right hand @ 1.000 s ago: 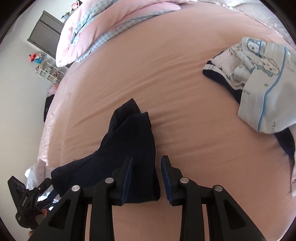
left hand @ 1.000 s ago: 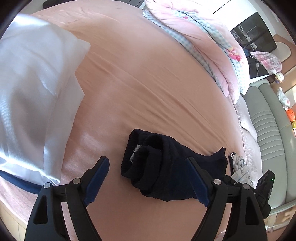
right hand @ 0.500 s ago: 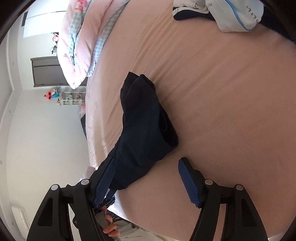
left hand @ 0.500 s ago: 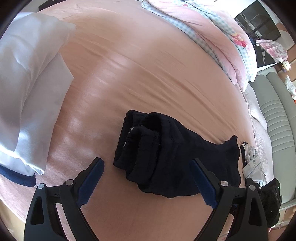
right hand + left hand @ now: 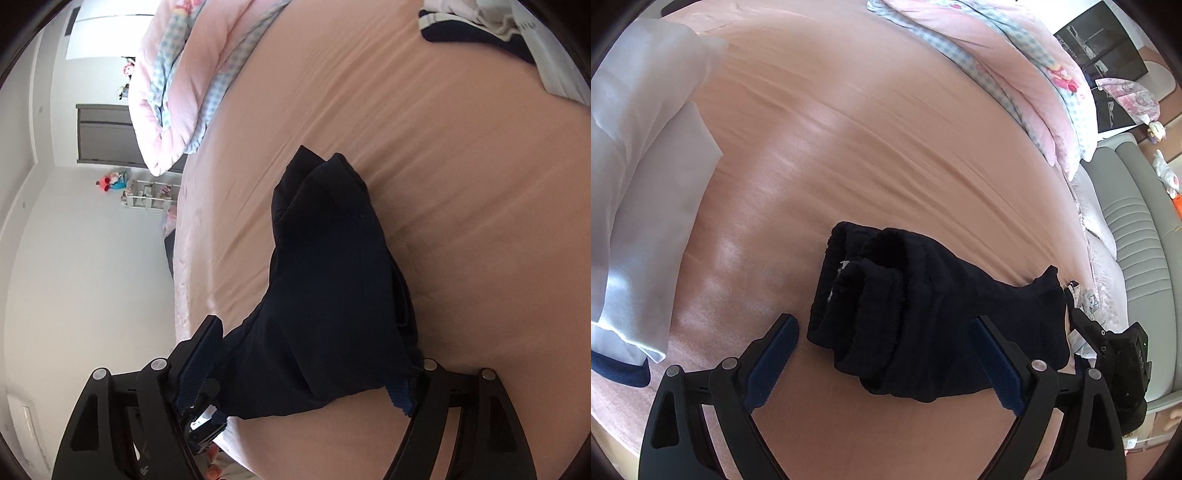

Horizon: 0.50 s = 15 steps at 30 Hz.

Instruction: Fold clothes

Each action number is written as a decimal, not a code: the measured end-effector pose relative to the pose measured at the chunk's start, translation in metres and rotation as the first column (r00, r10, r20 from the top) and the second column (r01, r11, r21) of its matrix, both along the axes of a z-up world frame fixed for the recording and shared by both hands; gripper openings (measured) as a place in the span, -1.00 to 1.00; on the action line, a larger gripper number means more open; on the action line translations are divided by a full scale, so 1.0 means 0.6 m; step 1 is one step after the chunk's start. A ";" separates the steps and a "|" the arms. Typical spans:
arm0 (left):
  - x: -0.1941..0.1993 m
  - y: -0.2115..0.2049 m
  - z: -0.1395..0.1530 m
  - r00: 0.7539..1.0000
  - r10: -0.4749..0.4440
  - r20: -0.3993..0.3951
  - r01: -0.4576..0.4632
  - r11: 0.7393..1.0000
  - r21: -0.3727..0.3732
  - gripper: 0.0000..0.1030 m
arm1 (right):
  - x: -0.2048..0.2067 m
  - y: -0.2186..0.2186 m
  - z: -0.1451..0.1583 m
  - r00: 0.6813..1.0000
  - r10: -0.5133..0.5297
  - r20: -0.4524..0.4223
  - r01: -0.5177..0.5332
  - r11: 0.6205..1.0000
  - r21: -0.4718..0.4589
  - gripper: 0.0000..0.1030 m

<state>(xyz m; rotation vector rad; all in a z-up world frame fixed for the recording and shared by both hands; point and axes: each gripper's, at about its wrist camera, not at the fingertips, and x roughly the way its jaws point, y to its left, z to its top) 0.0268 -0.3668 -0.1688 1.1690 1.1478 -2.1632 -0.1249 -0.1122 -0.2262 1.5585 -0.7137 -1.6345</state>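
While the dark navy bunched-up cloth garment [image 5: 923, 314] lies on the pink bed sheet [image 5: 886, 147] between the wide-apart fingers of the left gripper [image 5: 886, 365], the right gripper [image 5: 306, 373] is opening around its other end (nothing pinched), so folding looks only part done.

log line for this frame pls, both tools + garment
left tool: open, nothing held | right tool: opening, straddles dark garment | garment: bunched on pink bed sheet | fold: unfinished
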 end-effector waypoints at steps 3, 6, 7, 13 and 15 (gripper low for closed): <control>0.005 -0.002 -0.002 1.000 -0.021 -0.002 0.021 1.000 -0.001 0.83 | 0.002 -0.030 0.010 0.997 0.038 -0.073 -0.034 0.998 0.043 0.65; 0.008 0.000 -0.004 1.000 -0.005 -0.011 0.005 1.000 -0.008 0.83 | 0.008 -0.047 0.017 0.987 0.077 -0.142 -0.065 0.994 0.087 0.65; 0.005 0.000 -0.005 1.000 -0.005 -0.007 0.005 1.000 -0.016 0.83 | 0.009 -0.052 0.018 0.984 0.085 -0.155 -0.071 0.993 0.096 0.65; 0.011 0.014 -0.001 1.000 -0.013 0.018 0.015 0.997 -0.077 0.58 | 0.005 -0.060 0.018 0.982 0.080 -0.172 -0.062 0.992 0.106 0.58; 0.014 0.015 -0.001 0.999 -0.006 0.032 0.009 0.996 -0.085 0.33 | 0.003 -0.059 0.019 0.979 0.086 -0.182 -0.061 0.989 0.135 0.37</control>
